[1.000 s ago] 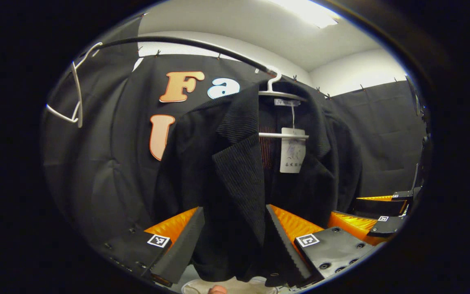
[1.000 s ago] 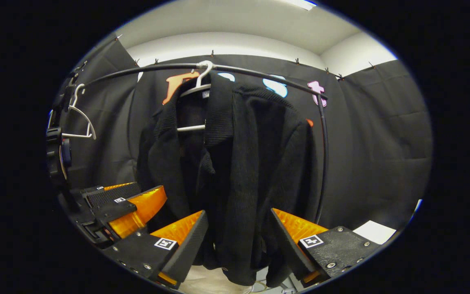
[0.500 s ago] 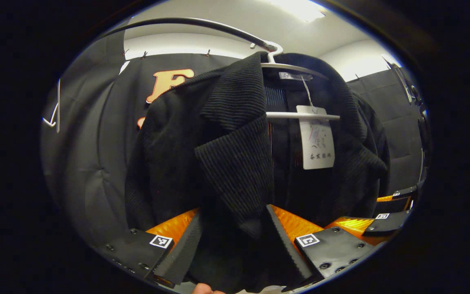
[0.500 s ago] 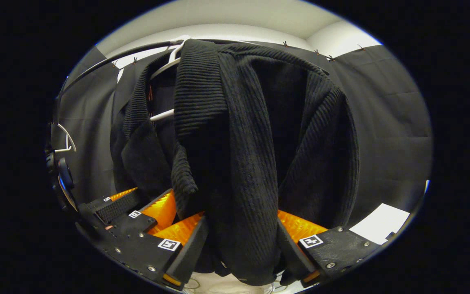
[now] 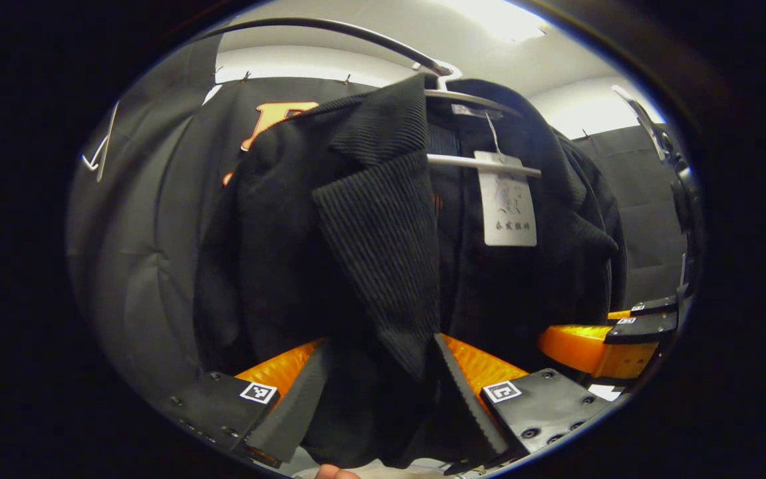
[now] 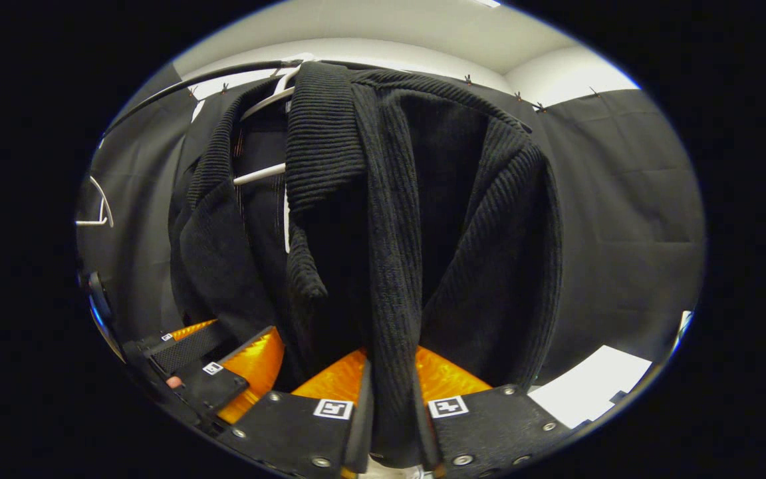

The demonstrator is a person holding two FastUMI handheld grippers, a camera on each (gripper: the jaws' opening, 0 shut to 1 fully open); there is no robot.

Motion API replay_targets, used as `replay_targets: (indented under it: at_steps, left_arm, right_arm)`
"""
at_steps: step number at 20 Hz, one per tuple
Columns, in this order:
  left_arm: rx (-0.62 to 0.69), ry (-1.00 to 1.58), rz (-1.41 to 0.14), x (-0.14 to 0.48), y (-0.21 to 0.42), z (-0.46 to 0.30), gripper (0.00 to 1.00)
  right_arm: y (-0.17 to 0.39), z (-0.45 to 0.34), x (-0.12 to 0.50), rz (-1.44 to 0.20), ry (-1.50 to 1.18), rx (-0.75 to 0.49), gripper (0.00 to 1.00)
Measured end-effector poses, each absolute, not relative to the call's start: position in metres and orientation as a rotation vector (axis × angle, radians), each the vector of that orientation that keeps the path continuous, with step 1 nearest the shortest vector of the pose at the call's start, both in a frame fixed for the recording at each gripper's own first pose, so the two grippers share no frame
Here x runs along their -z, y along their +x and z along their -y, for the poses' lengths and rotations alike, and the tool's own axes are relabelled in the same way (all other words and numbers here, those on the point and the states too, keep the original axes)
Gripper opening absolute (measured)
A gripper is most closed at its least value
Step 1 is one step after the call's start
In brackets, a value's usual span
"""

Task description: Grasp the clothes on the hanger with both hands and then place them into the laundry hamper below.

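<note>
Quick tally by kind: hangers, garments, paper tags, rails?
Hangers: 2, one under the jacket, one bare
Garments: 1, black jacket
Paper tags: 1
Rails: 1
Total: 5

Both gripper views close, looking slightly up; share black jacket [image 5: 383, 253] on white hanger [image 6: 260, 174].

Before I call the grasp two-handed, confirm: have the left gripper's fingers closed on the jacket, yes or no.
No: in the left gripper view the left gripper stands wide open, the black jacket hanging loose between its fingers.
</note>
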State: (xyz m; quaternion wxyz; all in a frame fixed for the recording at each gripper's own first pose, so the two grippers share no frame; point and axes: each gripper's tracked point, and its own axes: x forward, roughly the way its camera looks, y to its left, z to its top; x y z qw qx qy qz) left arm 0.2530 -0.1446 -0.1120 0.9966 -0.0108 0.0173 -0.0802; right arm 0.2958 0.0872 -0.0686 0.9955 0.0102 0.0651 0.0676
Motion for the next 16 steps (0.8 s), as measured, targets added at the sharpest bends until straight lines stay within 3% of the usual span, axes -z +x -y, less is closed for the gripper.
replay_targets:
  at_steps: [2, 7, 10, 16]
  left_arm:
    - [0.131, -0.010, -0.024, 0.115, 0.262, 0.145, 0.93]
    - [0.035, 0.043, -0.035, 0.119, 0.285, 0.117, 0.95]
    - [0.081, 0.014, -0.039, 0.115, 0.279, 0.112, 0.71]
    - [-0.054, 0.025, -0.018, 0.102, 0.260, 0.023, 0.24]
  right_arm:
    - [0.293, -0.081, 0.067, -0.130, 0.016, -0.125, 0.12]
    - [0.280, -0.079, 0.066, -0.125, -0.031, -0.153, 0.07]
    - [0.272, -0.080, 0.066, -0.116, -0.057, -0.160, 0.05]
    - [0.259, -0.070, 0.057, -0.088, -0.048, -0.141, 0.04]
